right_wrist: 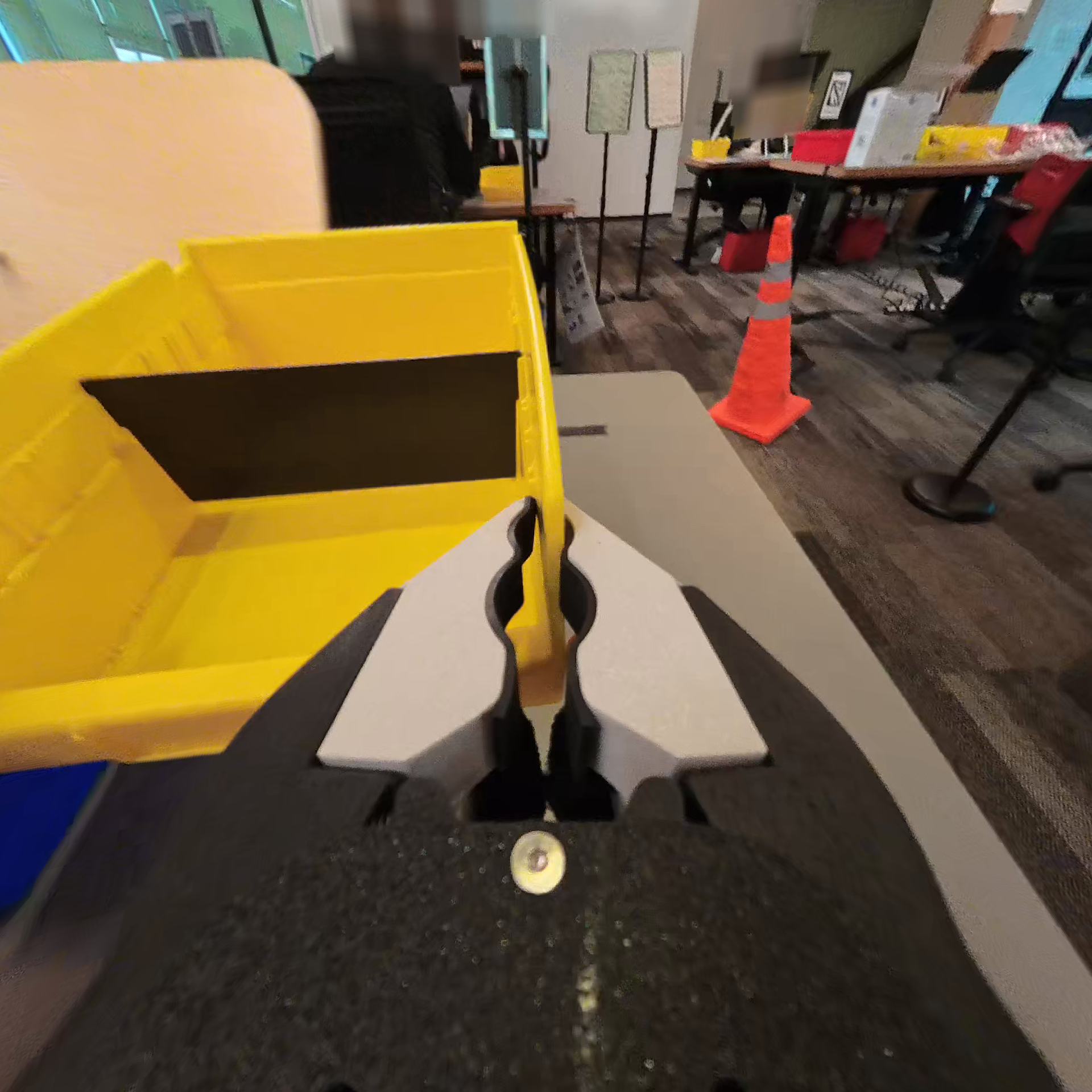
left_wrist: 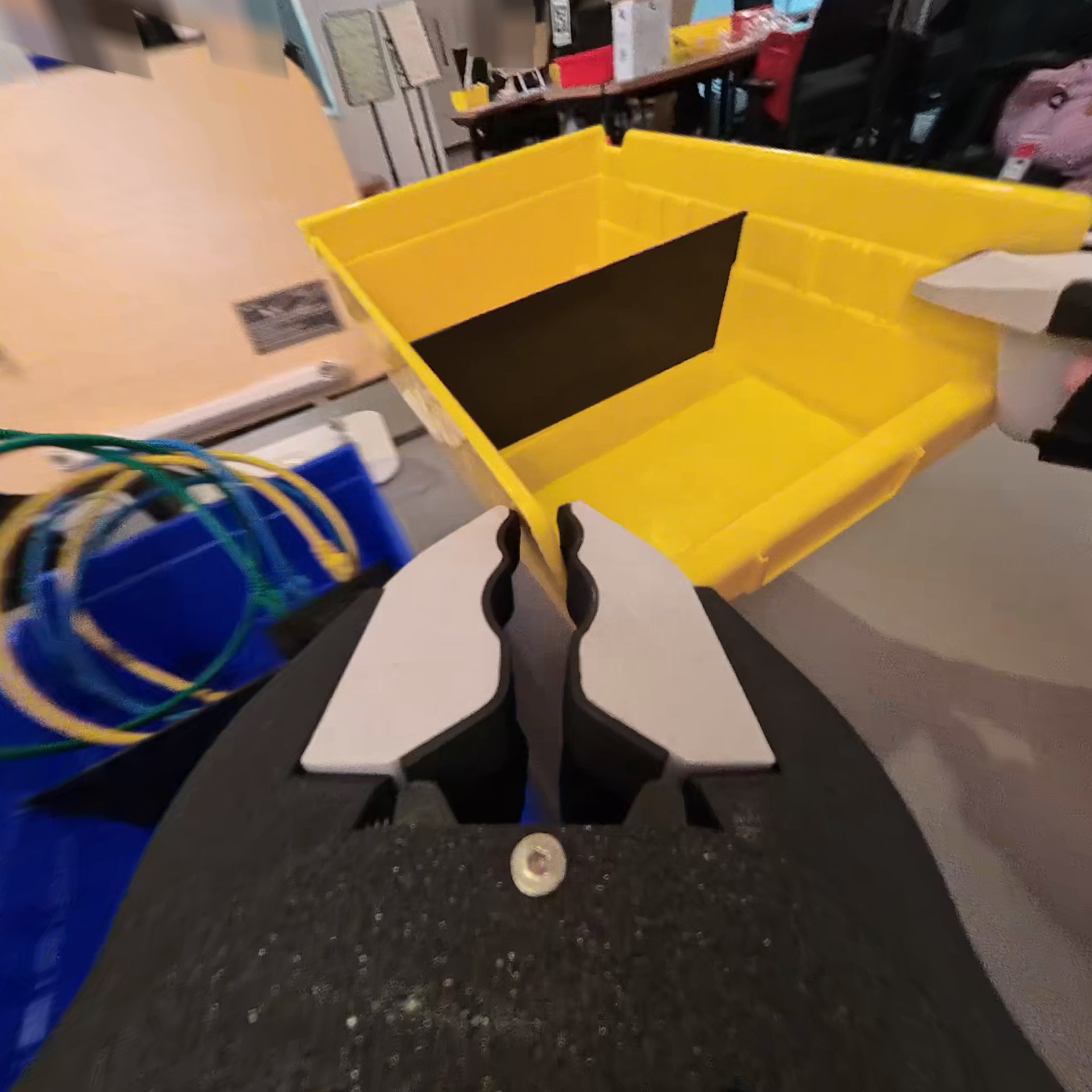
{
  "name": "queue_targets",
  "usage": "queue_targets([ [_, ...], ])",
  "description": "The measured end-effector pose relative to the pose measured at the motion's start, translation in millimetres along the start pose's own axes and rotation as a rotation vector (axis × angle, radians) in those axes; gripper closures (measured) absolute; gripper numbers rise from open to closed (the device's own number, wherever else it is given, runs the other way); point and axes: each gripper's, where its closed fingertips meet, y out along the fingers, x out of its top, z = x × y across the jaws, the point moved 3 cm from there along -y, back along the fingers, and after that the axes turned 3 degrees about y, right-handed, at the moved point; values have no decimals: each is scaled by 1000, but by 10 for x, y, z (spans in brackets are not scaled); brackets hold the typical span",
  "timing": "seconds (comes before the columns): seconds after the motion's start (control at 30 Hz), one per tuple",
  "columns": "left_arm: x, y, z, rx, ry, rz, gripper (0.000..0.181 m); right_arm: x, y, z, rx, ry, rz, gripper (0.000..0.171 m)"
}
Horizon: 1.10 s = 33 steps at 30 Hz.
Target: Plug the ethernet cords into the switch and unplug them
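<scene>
A yellow plastic bin [left_wrist: 738, 461] with a black divider [left_wrist: 579, 348] is held tilted in the air. My left gripper [left_wrist: 540, 526] is shut on the bin's left side wall. My right gripper [right_wrist: 549, 520] is shut on the bin's right side wall [right_wrist: 546, 413]; it also shows in the left wrist view [left_wrist: 1004, 301] at the far right. The bin [right_wrist: 266, 591] looks empty in front of the divider [right_wrist: 319, 425]. A loose bundle of yellow, green and blue ethernet cords [left_wrist: 148, 591] hangs at the left, over a blue container [left_wrist: 177, 591]. No switch is in view.
A grey table [right_wrist: 679, 532] lies below and to the right of the bin. An orange traffic cone [right_wrist: 762, 348] stands on the floor beyond it. A tan board [left_wrist: 148, 236] stands at the left. Cluttered tables [right_wrist: 886, 165] and stands are in the background.
</scene>
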Motion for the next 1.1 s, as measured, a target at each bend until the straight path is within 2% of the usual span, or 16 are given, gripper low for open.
queue_targets([
  [0.13, -220, 373, -484, -86, -17, 75, 167, -309, 91, -538, -32, -9, 81, 169],
  [0.3, -497, 665, -600, -98, -32, 131, 169, -742, 236, -716, -64, -28, 155, 169],
  [0.47, -622, 738, -680, -160, -128, 189, 165, -953, 348, -797, -92, -11, 271, 165],
  [0.57, -593, 679, -749, -237, -146, 189, 153, -944, 376, -816, -91, 5, 249, 165],
  [0.67, -418, 482, -651, -294, -152, 136, 151, -955, 375, -786, -102, -9, 228, 164],
  [0.8, -167, -43, -173, -345, -223, 45, 147, -897, 308, -784, -143, -55, 205, 160],
  [0.93, -135, -751, 750, -199, -209, -60, 147, -390, 35, -674, -203, -115, 19, 149],
  [0.97, -206, -906, 1018, -116, -193, -67, 148, -265, -27, -494, -166, -133, -19, 146],
  [1.03, -547, -1106, 1541, 78, -148, 25, 148, -141, -105, 112, 11, -158, -44, 144],
  [1.1, -990, -1207, 1840, 176, -149, 173, 135, -242, -183, 911, 258, -117, 4, 139],
])
